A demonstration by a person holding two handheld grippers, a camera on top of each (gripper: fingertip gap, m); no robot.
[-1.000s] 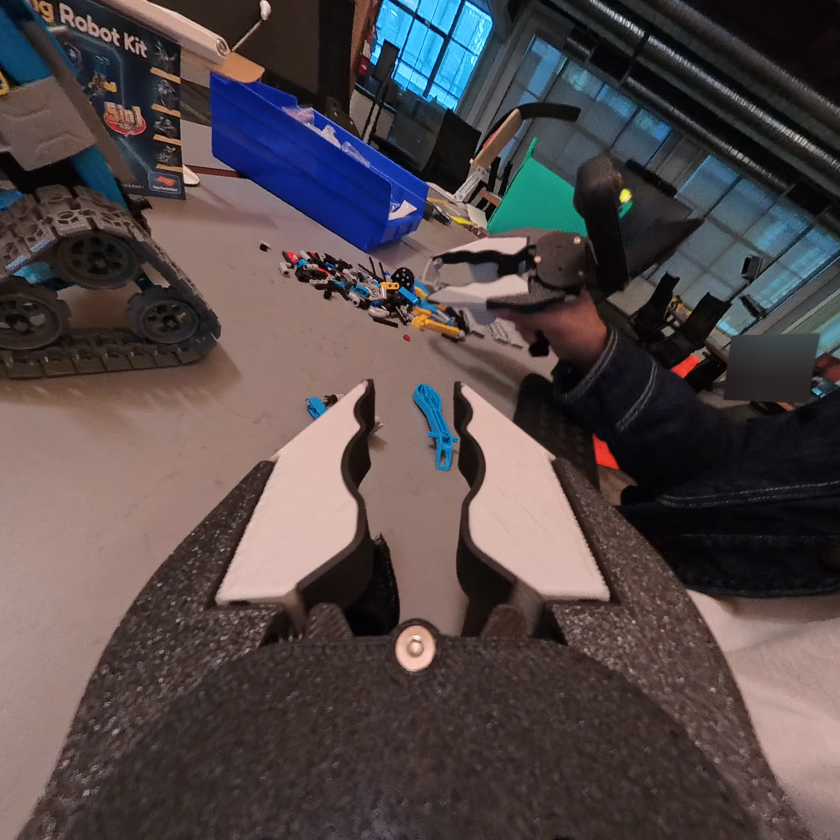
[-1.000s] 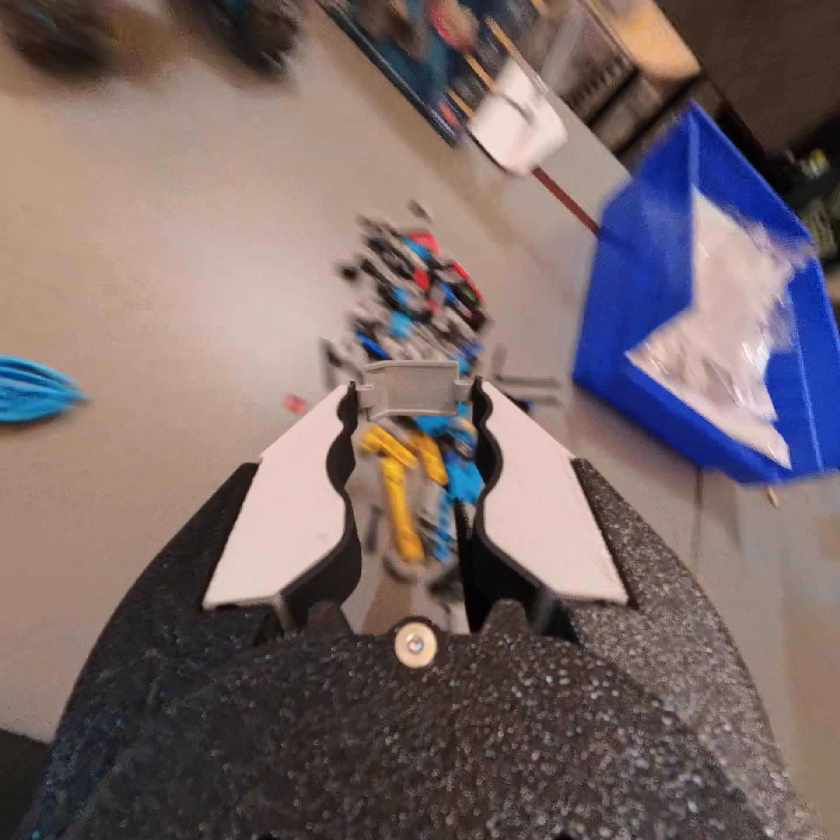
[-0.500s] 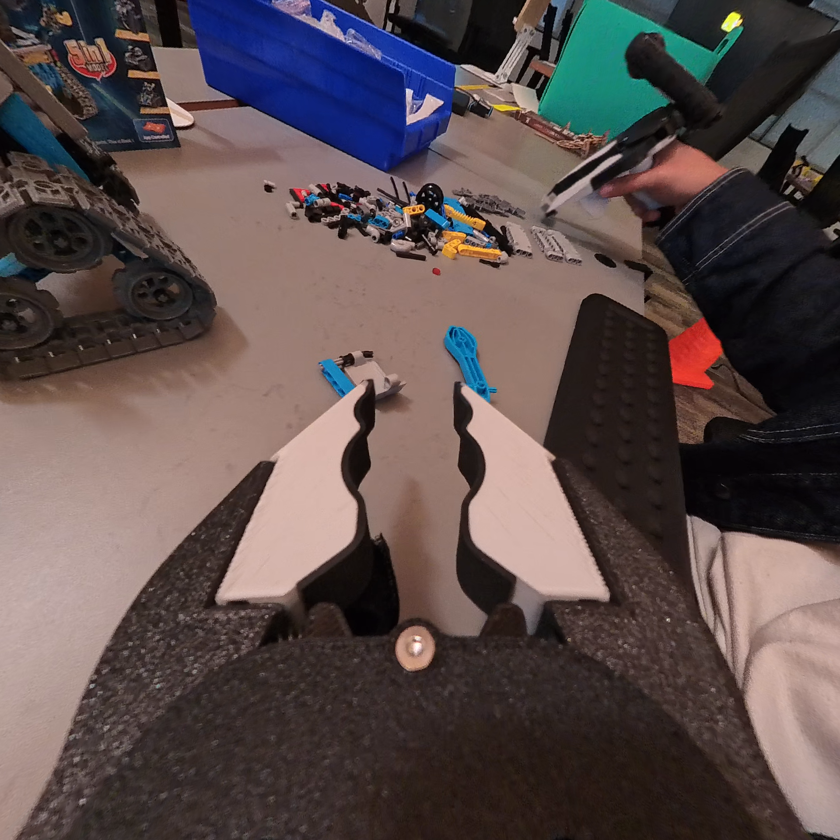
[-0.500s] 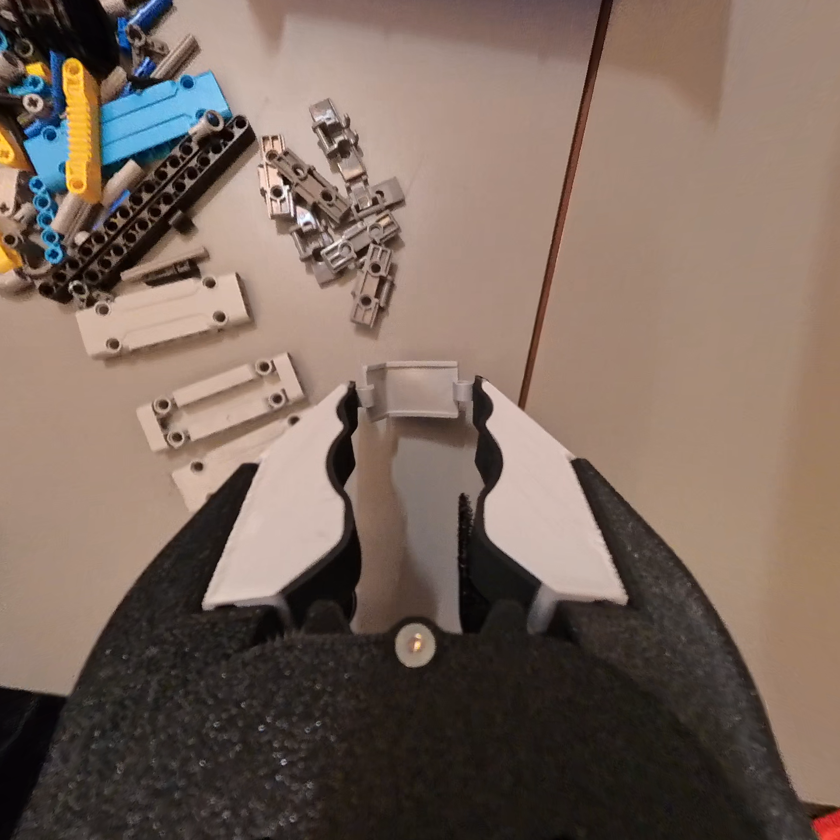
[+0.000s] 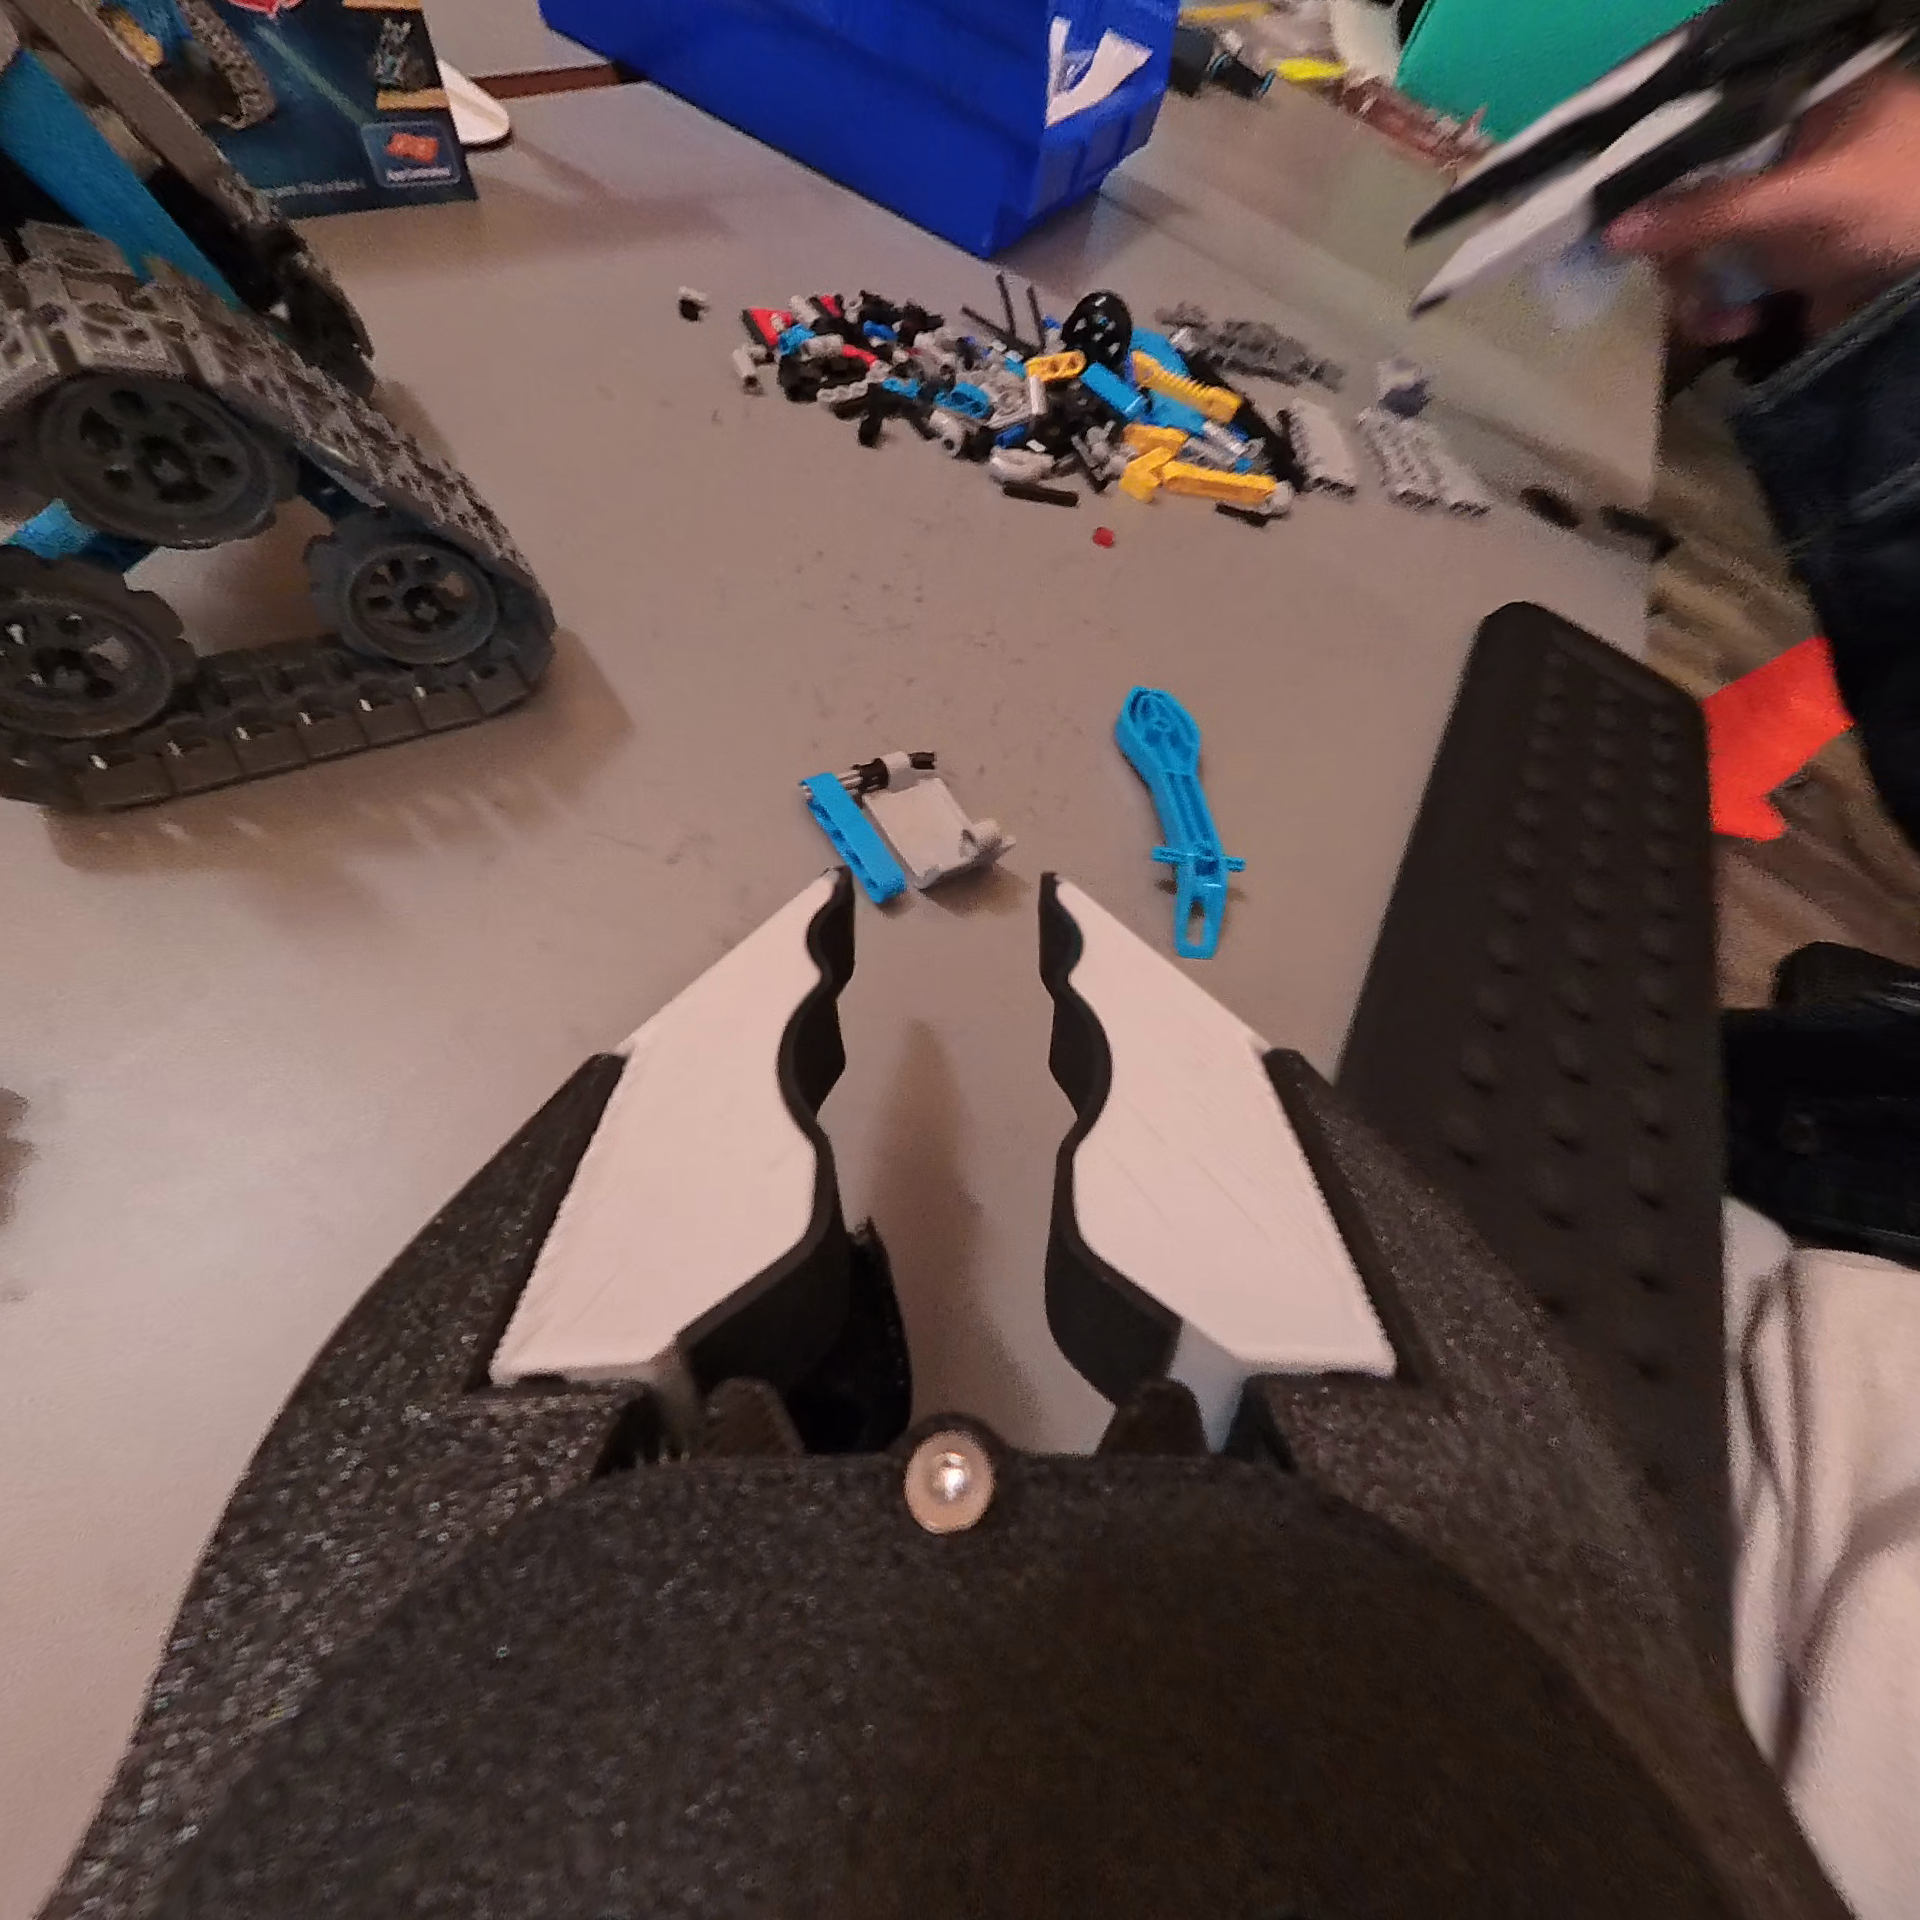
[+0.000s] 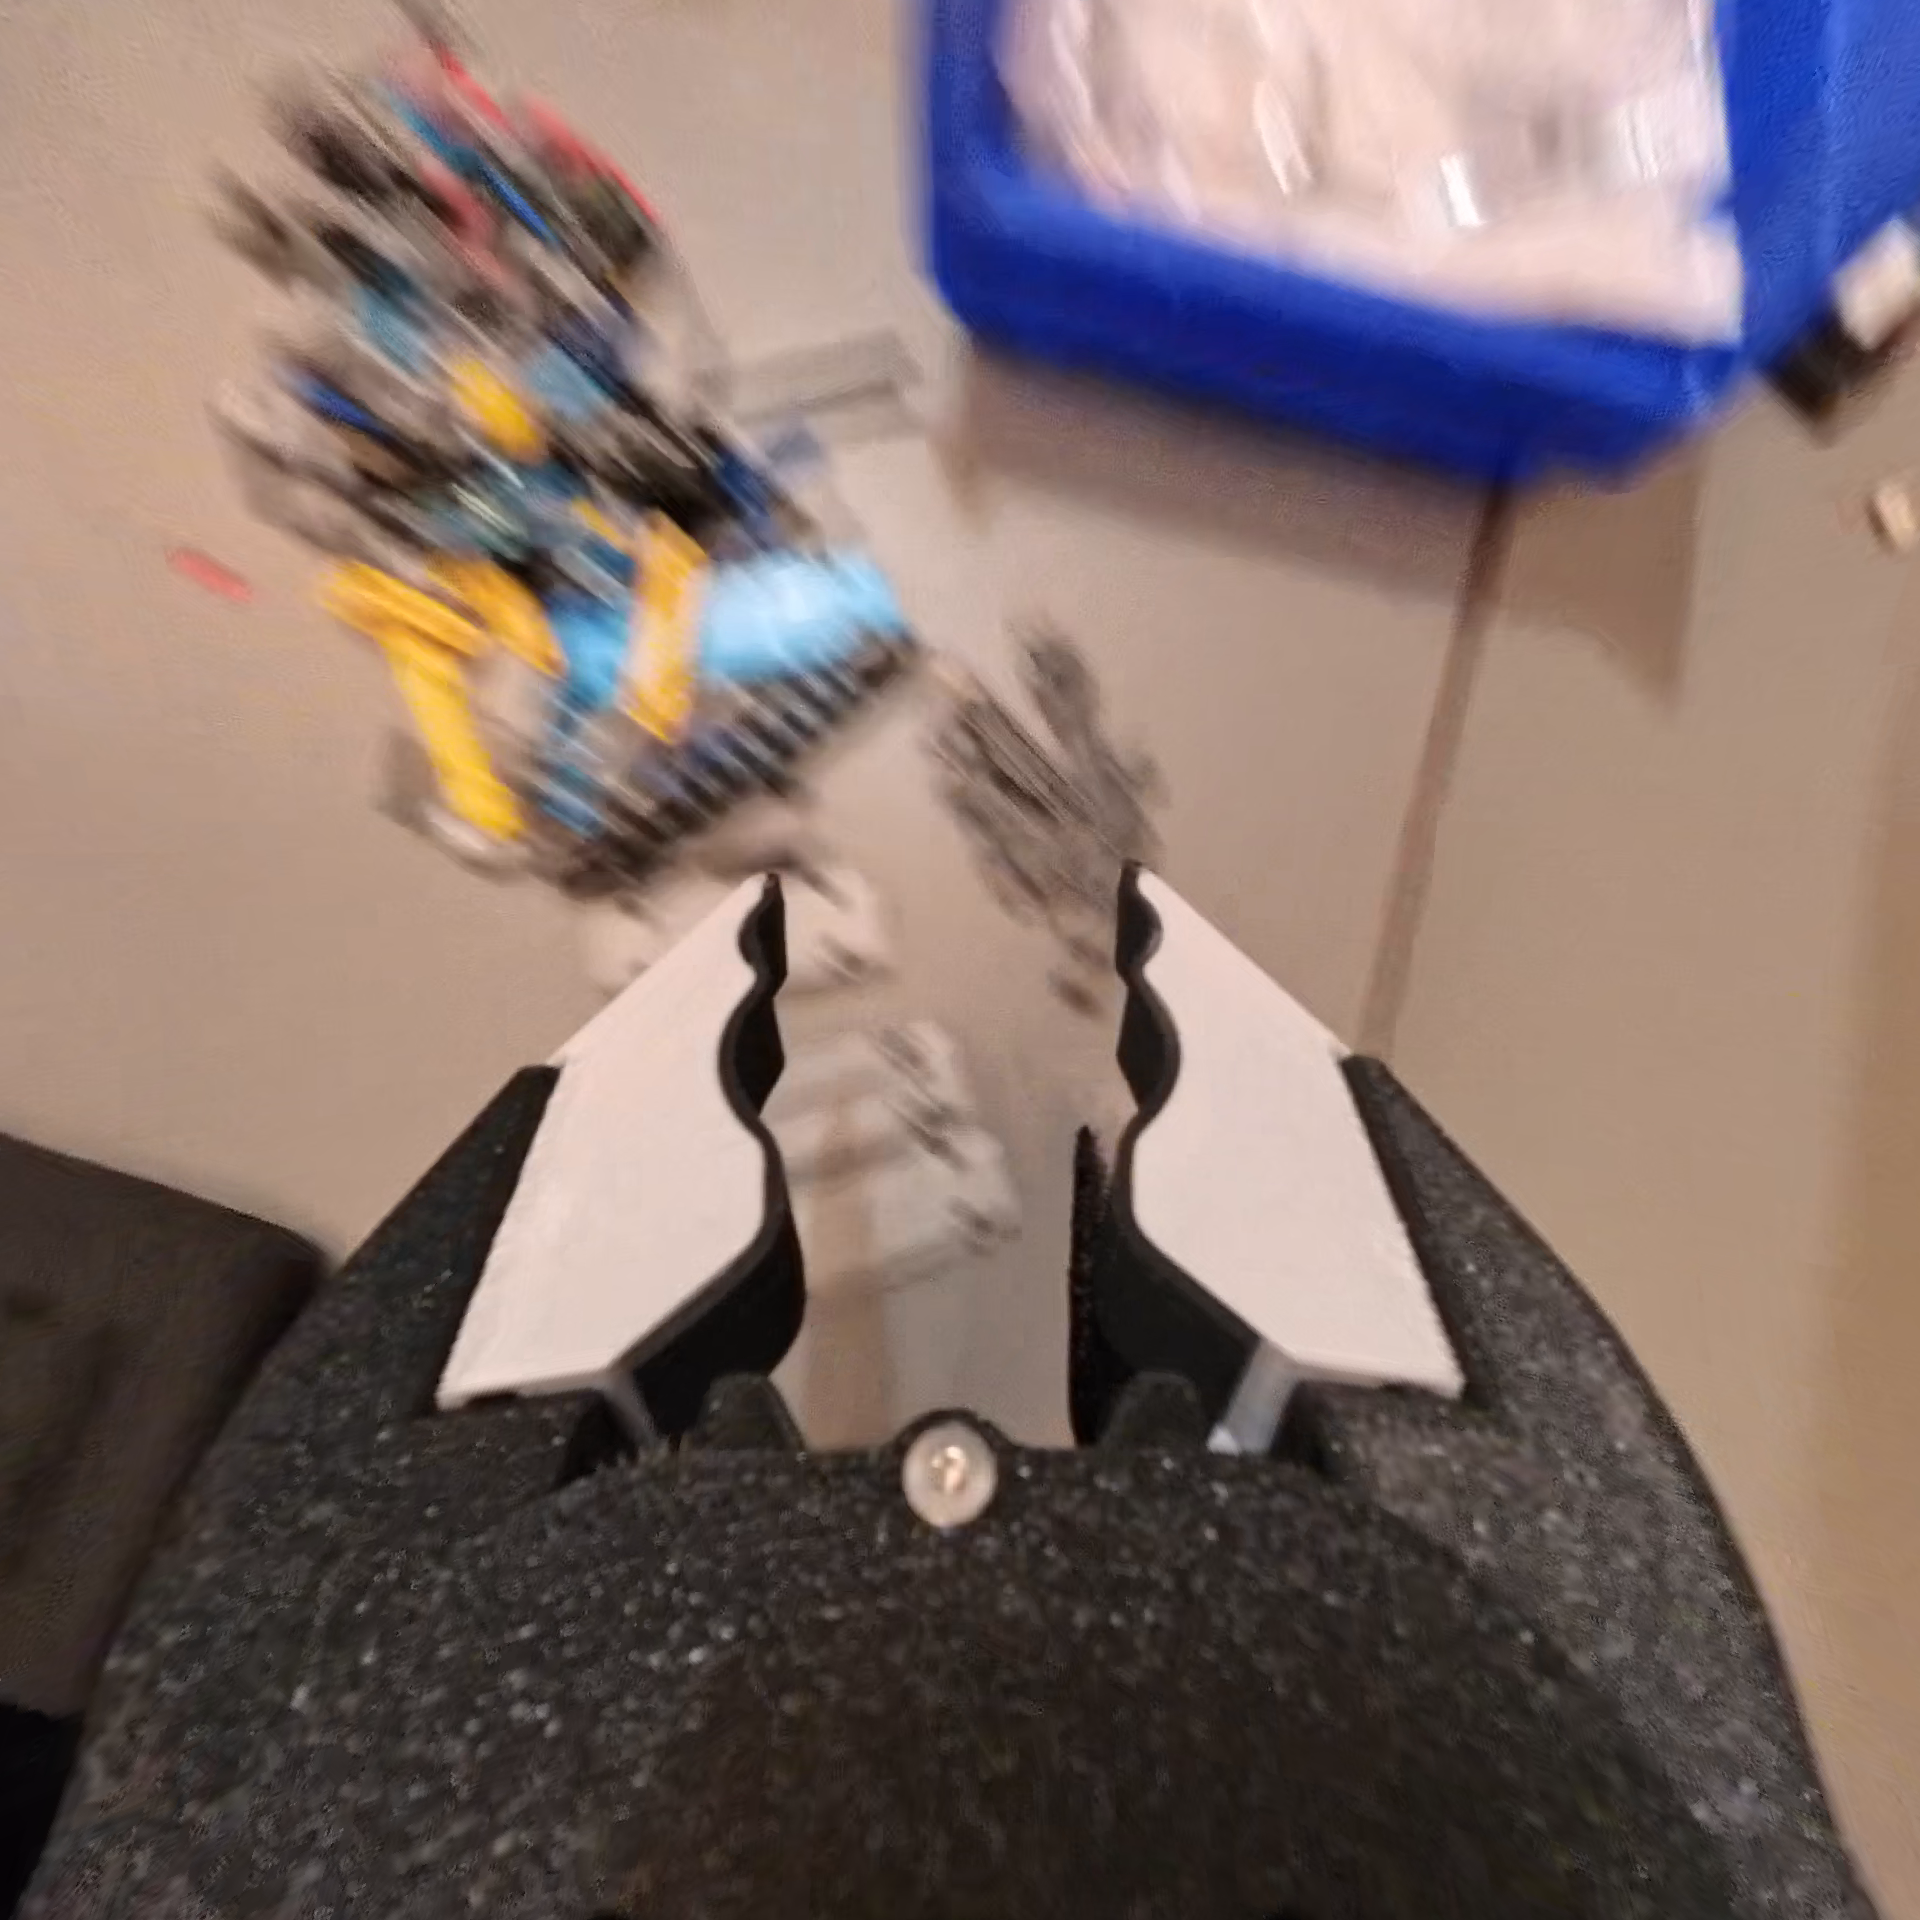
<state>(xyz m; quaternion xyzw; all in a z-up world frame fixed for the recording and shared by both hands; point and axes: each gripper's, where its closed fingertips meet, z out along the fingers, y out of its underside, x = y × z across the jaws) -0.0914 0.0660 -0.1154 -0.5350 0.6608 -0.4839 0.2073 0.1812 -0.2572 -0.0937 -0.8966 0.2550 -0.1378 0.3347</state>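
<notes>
My left gripper (image 5: 943, 883) is open and empty, low over the grey table (image 5: 727, 623). Just beyond its tips lies a small assembly of a blue beam and a grey panel (image 5: 904, 821). A blue lever-shaped part (image 5: 1179, 810) lies to the right of it. My right gripper (image 6: 948, 878) is open with nothing between its fingers, above pale grey flat pieces (image 6: 894, 1122) beside the pile of loose building parts (image 6: 582, 582). This view is heavily blurred. The right gripper also shows in the left wrist view (image 5: 1610, 177), held in a hand at the upper right.
A tracked toy robot (image 5: 208, 540) stands at the left, with a printed box (image 5: 343, 104) behind it. A blue bin (image 5: 883, 83) with clear bags sits at the back. The parts pile (image 5: 1039, 405) lies mid-table. A black dimpled pad (image 5: 1538, 935) lies along the right edge. Spacing between my two grippers at the tips: around 45 cm.
My right gripper held a grey panel piece between its tips. Its jaws are now wider and empty, and its view has swung fast. My left gripper has drawn back, so the small assembly shows fully.
</notes>
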